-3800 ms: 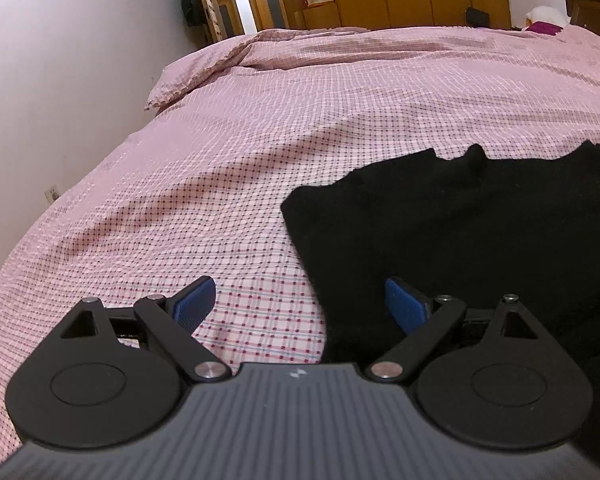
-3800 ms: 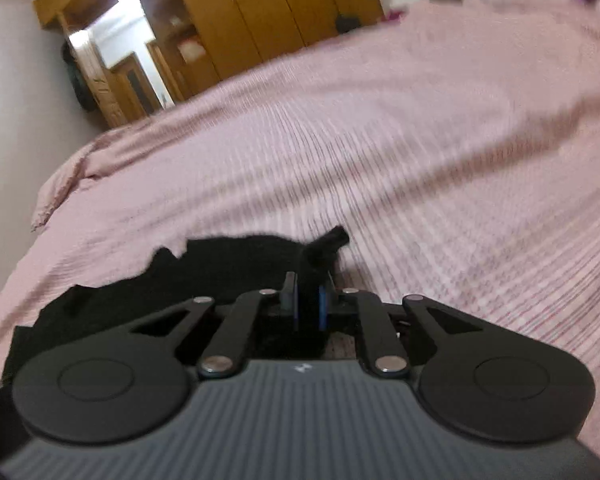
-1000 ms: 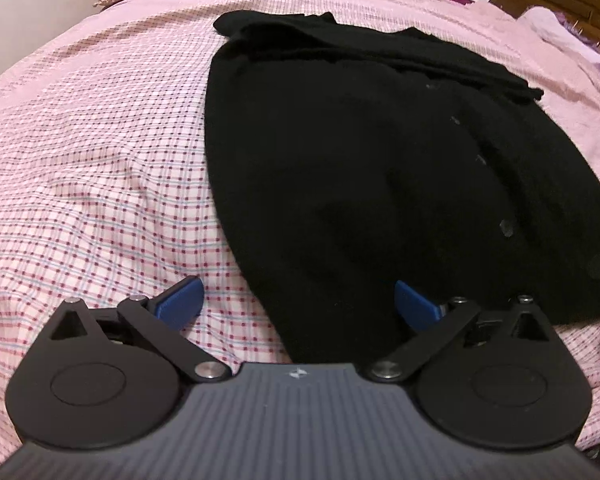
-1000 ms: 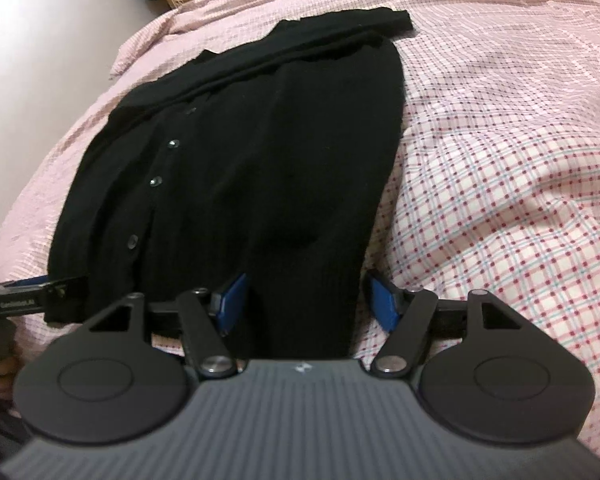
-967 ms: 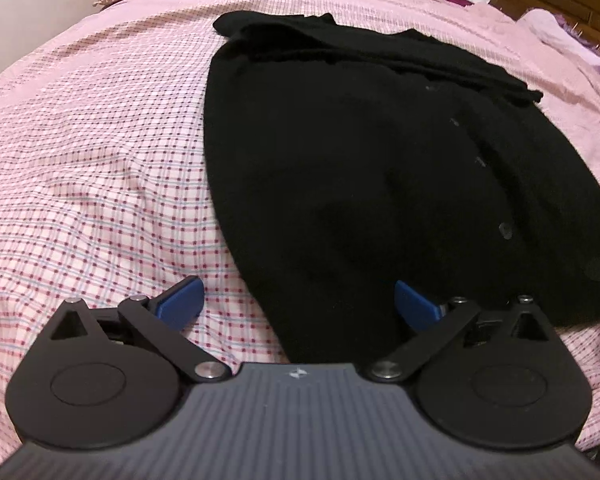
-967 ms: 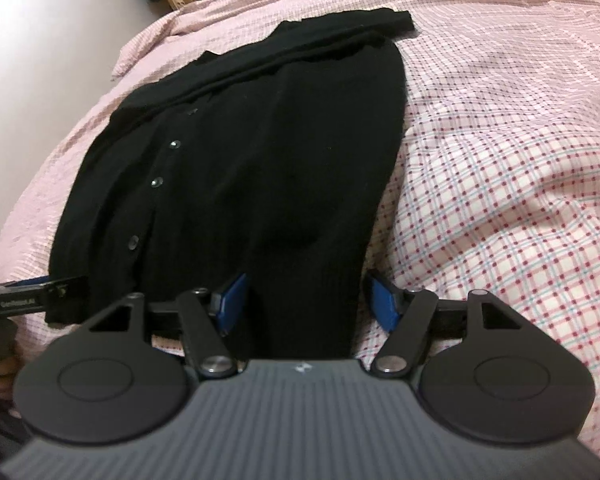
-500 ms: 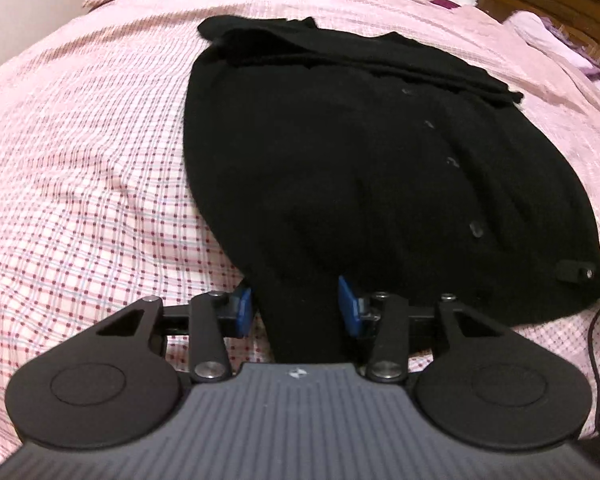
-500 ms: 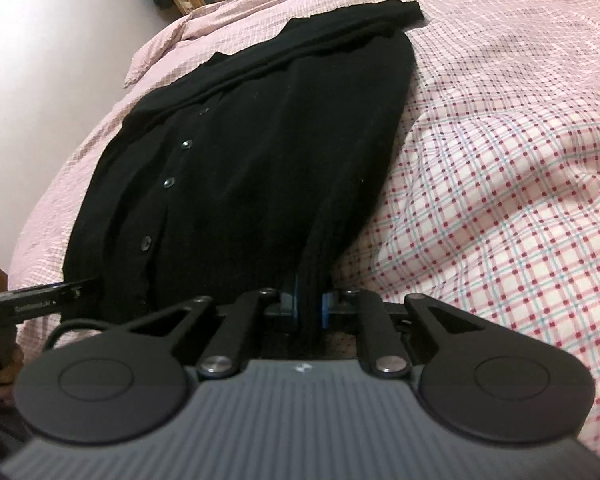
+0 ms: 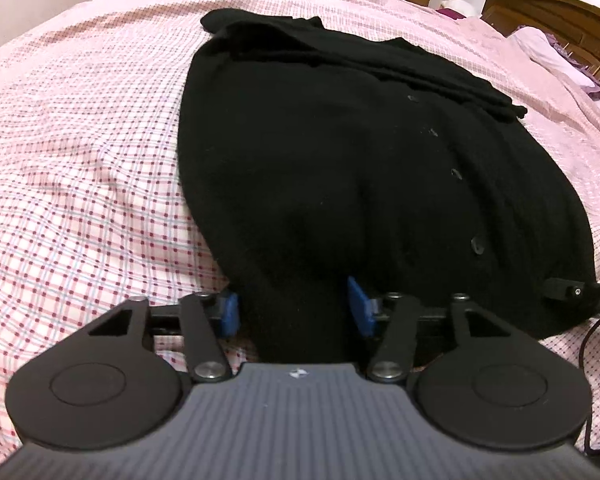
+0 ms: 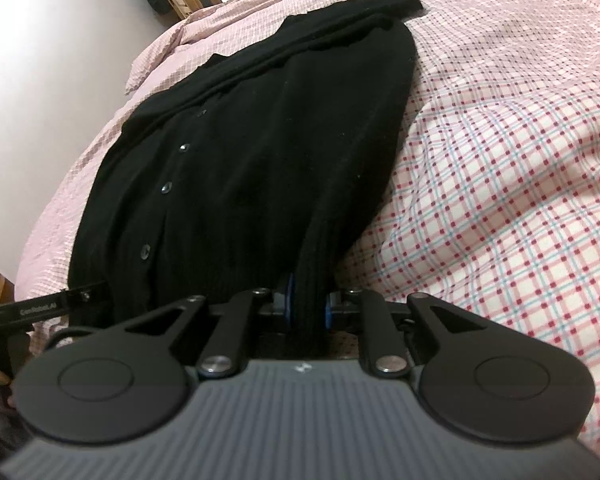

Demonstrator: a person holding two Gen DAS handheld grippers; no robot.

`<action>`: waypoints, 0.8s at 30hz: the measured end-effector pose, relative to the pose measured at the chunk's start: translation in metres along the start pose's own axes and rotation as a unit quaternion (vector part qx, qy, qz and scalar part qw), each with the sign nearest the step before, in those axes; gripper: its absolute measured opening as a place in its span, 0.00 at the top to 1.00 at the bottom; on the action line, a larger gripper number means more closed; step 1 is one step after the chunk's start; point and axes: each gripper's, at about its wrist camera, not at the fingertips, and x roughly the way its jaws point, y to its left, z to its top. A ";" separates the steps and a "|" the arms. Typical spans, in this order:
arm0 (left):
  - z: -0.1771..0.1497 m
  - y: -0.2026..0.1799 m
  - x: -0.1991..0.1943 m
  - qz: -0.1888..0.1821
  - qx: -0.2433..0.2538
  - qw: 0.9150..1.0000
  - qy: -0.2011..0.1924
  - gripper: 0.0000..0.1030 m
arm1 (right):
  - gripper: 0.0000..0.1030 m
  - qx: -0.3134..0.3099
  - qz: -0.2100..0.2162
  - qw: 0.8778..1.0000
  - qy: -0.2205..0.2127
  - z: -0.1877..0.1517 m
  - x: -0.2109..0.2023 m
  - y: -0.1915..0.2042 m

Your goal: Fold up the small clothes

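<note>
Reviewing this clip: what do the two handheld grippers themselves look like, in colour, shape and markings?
Both match: the left gripper and right gripper have ribbed grey bodies with a small white logo, black round side discs, black linkage bars with silver pivots, and blue finger pads. A black cable trails nearby.

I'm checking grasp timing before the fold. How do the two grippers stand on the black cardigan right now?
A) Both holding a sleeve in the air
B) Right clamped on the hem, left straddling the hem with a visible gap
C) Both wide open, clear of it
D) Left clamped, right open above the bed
B: the right gripper pinches the black cardigan hem, while the left gripper pads straddle the hem, apart.
</note>
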 end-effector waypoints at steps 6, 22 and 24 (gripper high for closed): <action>-0.001 0.000 -0.010 0.003 0.008 1.000 -0.004 0.73 | 0.91 0.003 0.020 0.999 -0.038 0.000 -0.020 -0.003; 0.009 0.038 -0.025 -0.105 -0.124 0.987 -0.006 0.92 | 0.91 0.051 0.078 0.991 -0.094 0.017 -0.056 -0.012; 0.015 0.043 -0.032 -0.124 -0.140 0.982 -0.021 0.92 | 0.91 0.057 0.092 0.988 -0.108 0.024 -0.061 -0.011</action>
